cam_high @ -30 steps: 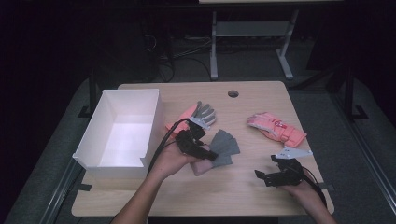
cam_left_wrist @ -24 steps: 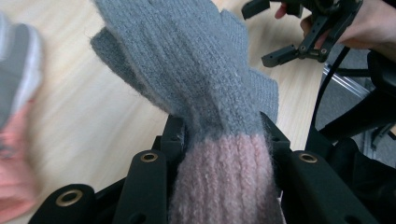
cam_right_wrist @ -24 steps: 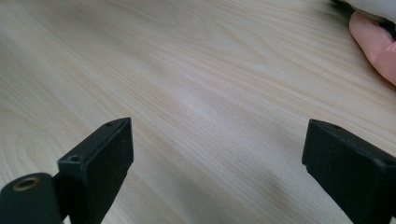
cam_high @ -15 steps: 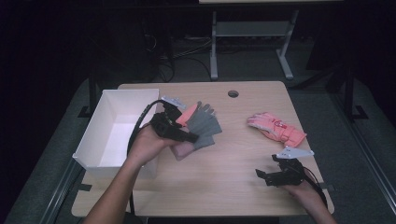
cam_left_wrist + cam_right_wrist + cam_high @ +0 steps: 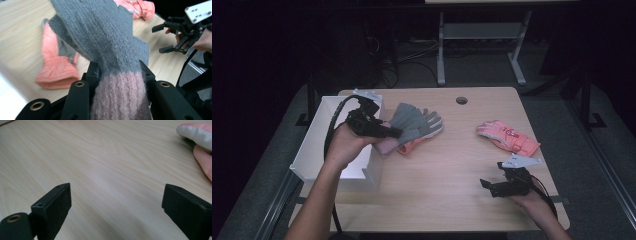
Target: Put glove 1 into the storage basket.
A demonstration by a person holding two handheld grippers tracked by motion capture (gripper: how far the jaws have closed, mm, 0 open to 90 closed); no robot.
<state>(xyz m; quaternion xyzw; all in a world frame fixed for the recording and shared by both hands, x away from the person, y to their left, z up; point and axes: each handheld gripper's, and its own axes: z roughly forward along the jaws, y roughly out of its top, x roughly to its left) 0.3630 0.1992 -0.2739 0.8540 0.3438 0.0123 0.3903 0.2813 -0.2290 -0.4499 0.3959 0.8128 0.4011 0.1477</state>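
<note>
Wooden tabletop: left gripper clamps the soft, light knit glove at its cuff, near the box; right gripper gapes wide.

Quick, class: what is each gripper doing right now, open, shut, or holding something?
Left gripper: shut on the grey knit glove, at its pink cuff.
Right gripper: open, holding nothing, above the bare table.
</note>
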